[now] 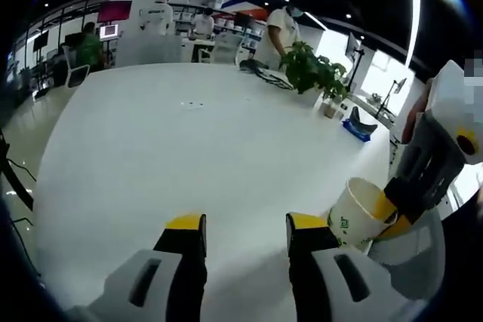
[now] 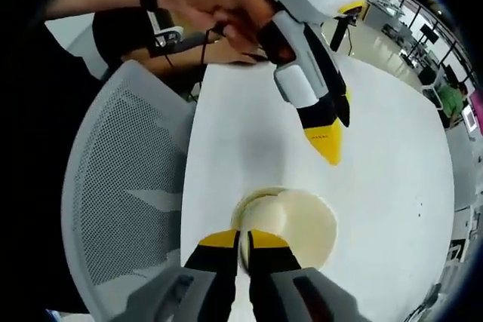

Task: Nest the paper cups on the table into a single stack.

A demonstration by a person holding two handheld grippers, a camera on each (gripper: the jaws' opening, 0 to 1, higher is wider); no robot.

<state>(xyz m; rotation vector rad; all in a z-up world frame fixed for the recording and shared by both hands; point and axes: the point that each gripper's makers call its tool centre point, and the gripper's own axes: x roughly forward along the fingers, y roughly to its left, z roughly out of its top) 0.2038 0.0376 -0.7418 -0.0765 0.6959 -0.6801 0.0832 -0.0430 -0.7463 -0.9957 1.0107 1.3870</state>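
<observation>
A white paper cup (image 1: 356,216) with green print stands tilted near the table's right edge, its cream inside showing. My right gripper (image 1: 392,207) comes in from the right and pinches the cup's rim. In the right gripper view I look down into the cup (image 2: 298,220), and my right gripper (image 2: 244,240) is shut on its near rim, one jaw inside and one outside. My left gripper (image 1: 245,224) stands open over bare white table (image 1: 189,148) just left of the cup, with nothing between its fingers. A hand holds the left gripper (image 2: 330,137) above the cup.
A potted plant (image 1: 313,69), dark cables (image 1: 264,75) and a blue object (image 1: 356,127) sit along the table's far right side. A grey mesh chair (image 2: 113,186) stands against the table's edge beside the cup. People and desks fill the background.
</observation>
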